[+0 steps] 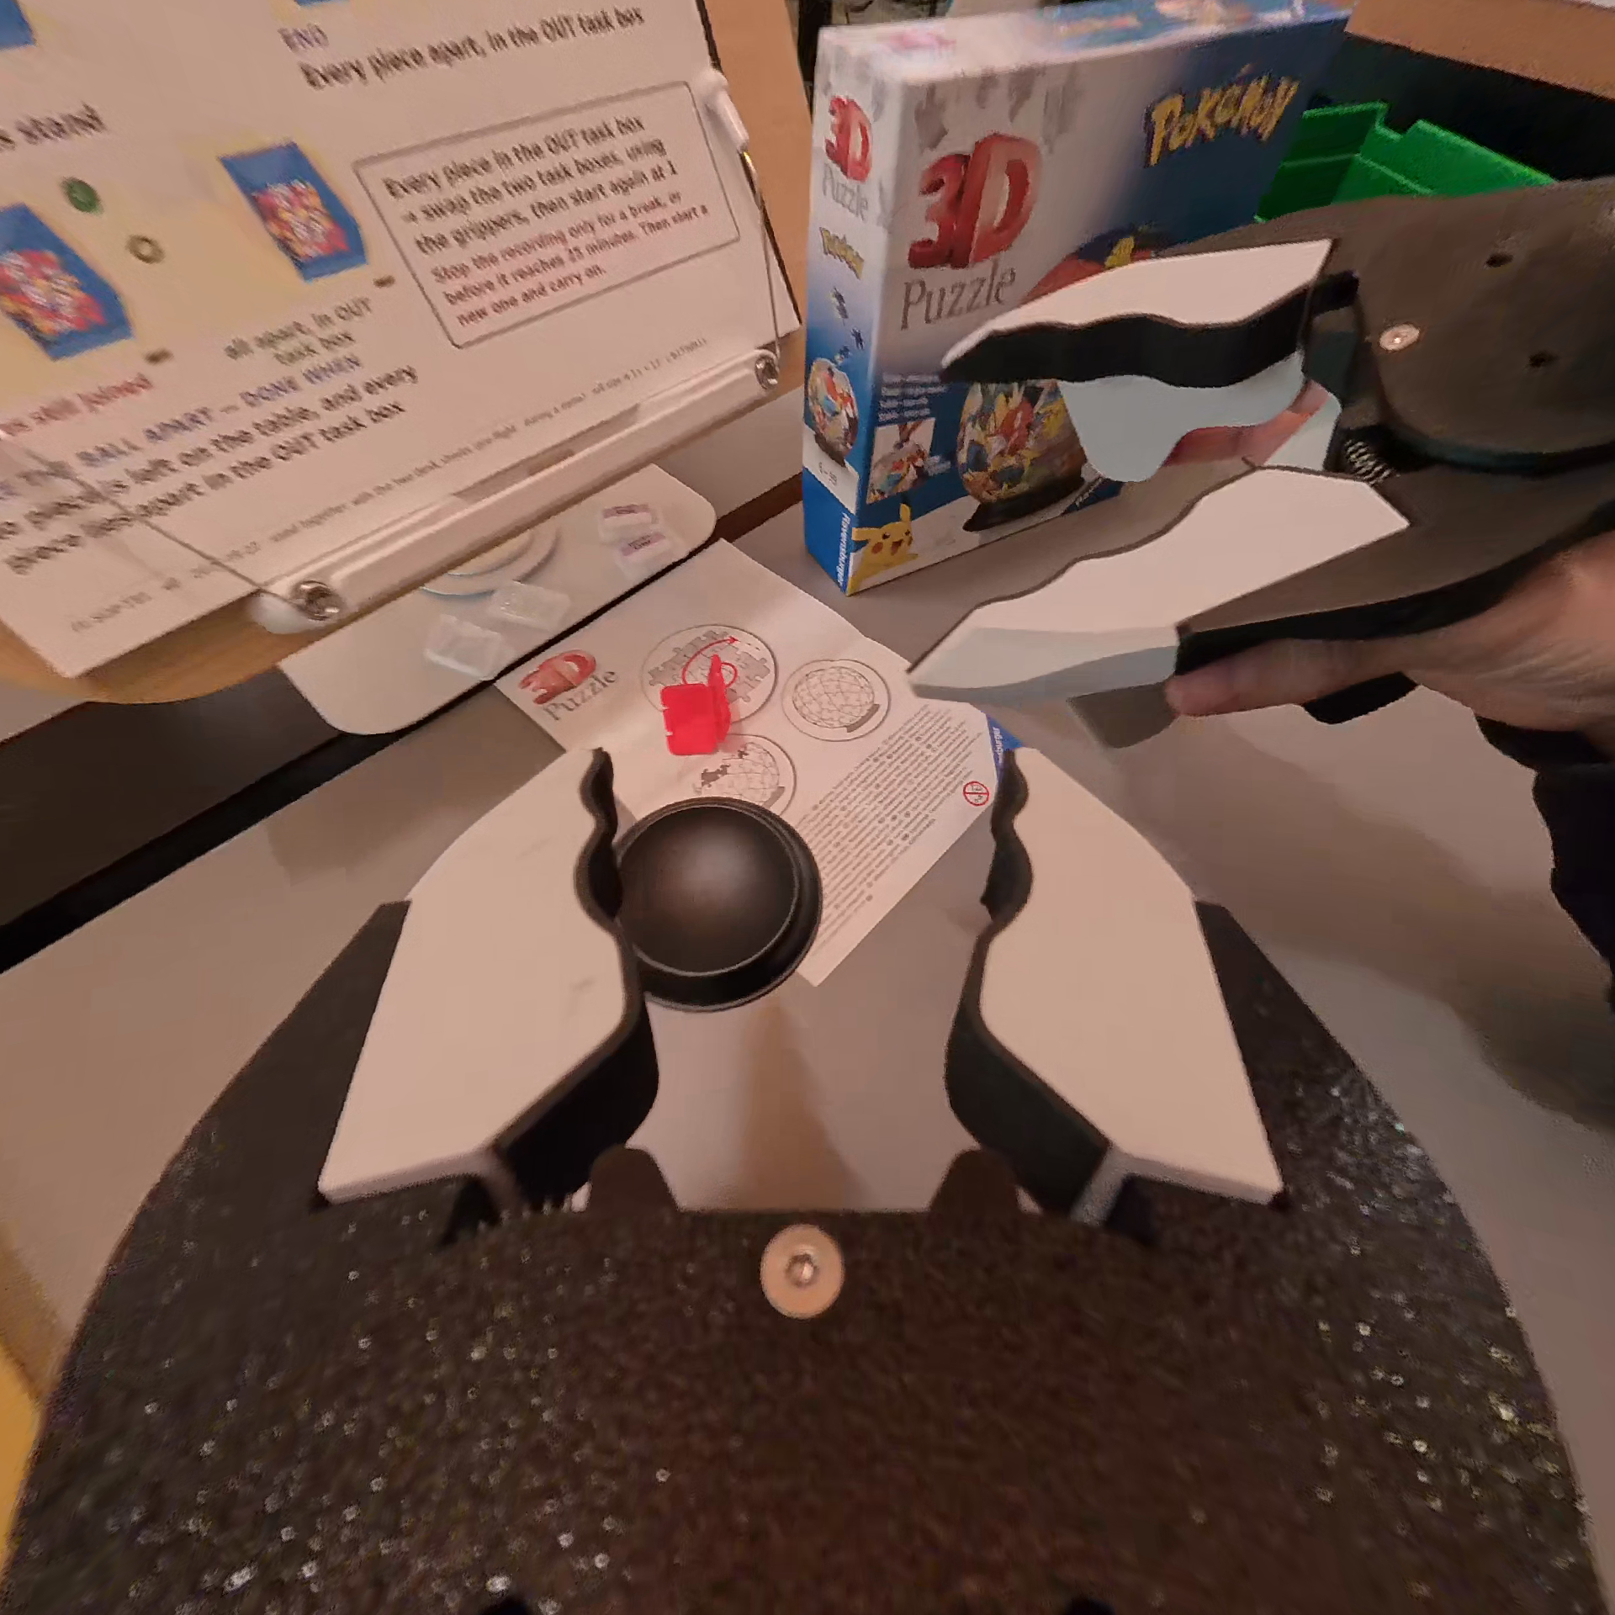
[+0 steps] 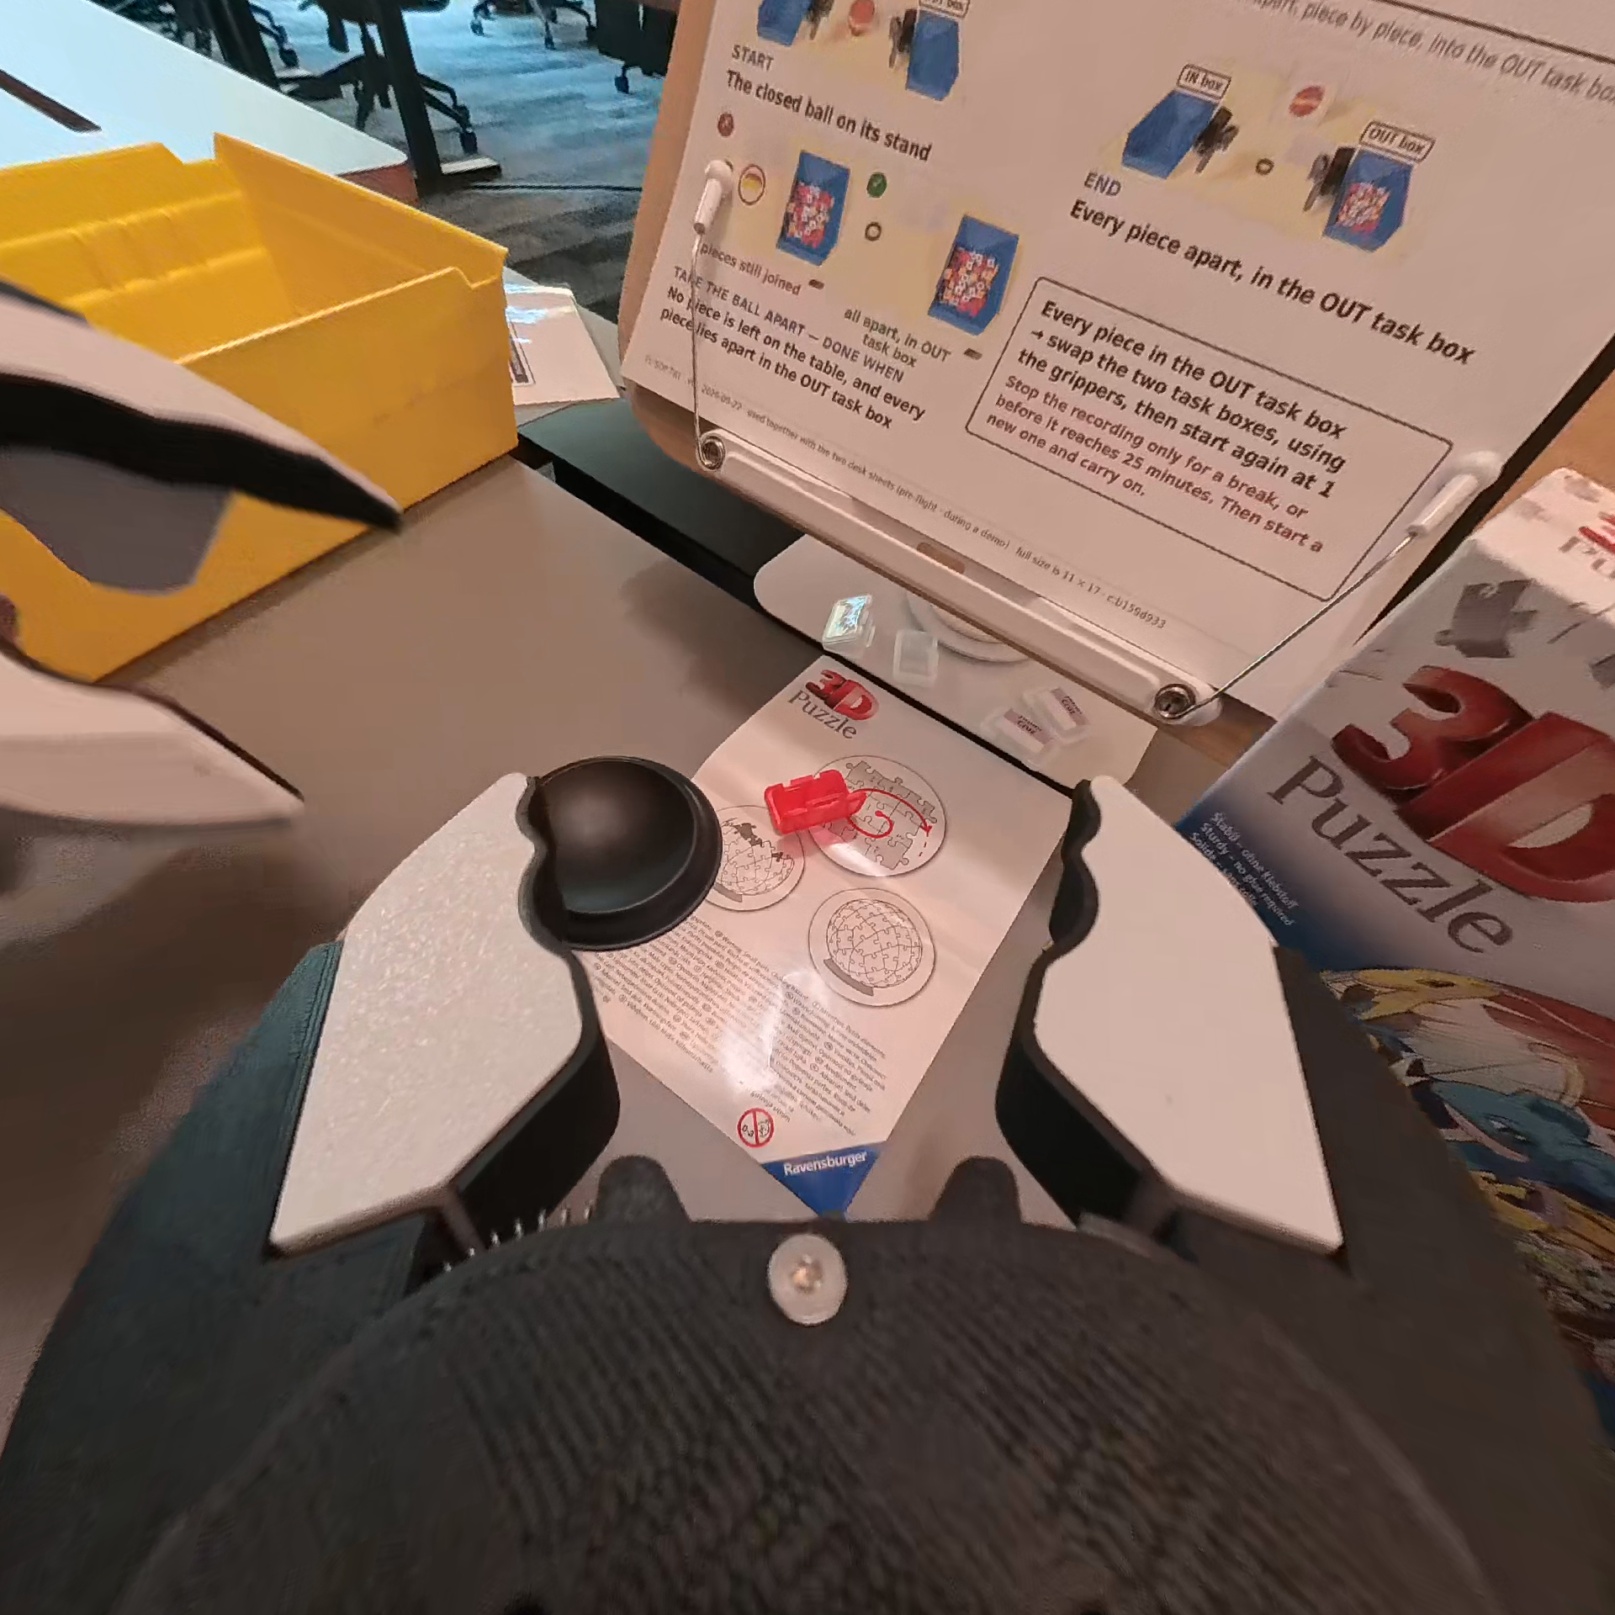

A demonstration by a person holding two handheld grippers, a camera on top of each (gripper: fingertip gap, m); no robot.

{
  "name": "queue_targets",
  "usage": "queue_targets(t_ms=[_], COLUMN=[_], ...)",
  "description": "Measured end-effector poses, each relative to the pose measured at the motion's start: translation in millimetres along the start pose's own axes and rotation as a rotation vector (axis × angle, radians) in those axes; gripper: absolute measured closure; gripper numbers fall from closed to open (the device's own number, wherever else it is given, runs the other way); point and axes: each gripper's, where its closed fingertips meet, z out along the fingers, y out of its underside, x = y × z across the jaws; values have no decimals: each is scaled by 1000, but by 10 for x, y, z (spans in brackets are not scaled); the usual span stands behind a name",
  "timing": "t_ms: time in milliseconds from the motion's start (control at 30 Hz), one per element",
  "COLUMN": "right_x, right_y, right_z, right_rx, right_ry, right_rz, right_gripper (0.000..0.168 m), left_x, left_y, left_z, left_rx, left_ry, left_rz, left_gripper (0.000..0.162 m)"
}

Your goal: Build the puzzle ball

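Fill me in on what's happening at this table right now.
A person holds two grippers over a grey table. Both the left gripper and right gripper have jaws open and hold nothing. Beneath them lie a black round stand and a small red clip on the instruction leaflet. No puzzle pieces show, so building hasn't visibly started.

**Camera placement, two wrist views**

Each camera sits behind its own tool, looking forward and down at the table from close range. Both views share the black domed stand [image 1: 712, 891] [image 2: 616, 852], leaflet [image 1: 874, 786] [image 2: 839, 987] and red clip [image 1: 695, 712] [image 2: 800, 804] near 12 o'clock. The left view shows the right tool [image 1: 926, 524] at 2 o'clock; the right view shows the left tool [image 2: 341, 655] at 9 o'clock.
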Motion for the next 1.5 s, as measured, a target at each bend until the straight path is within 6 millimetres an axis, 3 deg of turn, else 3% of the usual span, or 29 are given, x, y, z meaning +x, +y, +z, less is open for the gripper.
queue_targets(t_ms=[100,200,400,500,567,667,800,933,1233,1500], right_x=[22,53,83,58,43,67,110,98,108,88], right_y=[-28,-85,-115,-87,-84,-81,-67,-75,-36,-40], right_z=[-53,-129,-183,-159,-156,-172,-181,-190,-177,-179], right_rx=[2,25,38,23,17,15,18,22,7,7], right_ry=[1,9,17,7,5,20,20,12,6,-2], right_rz=[-5,-15,-27,-29,-44,-68,-47,-54,-55,-63], right_gripper=[57,58,61,62,62,62,63,63,63,64], left_x=[-222,-622,-1832,-2329,-2547,-2637,-2797,-2761,-2753,-2761], left_y=[-33,103,836,1269,1547,1818,1973,2121,2244,2266], left_z=[-347,-823,-1791,-2041,-2130,-2140,-2018,-1888,-1874,-1850], left_rx=[-22,-72,-508,-734,-885,-1053,-1180,-1263,-1357,-1326], left_ry=[-48,-138,-308,-322,-333,-259,-197,-93,-5,20], left_rz=[12,31,143,129,115,184,407,386,317,306], left_gripper=[79,82,96,101,105,112,127,129,124,139])
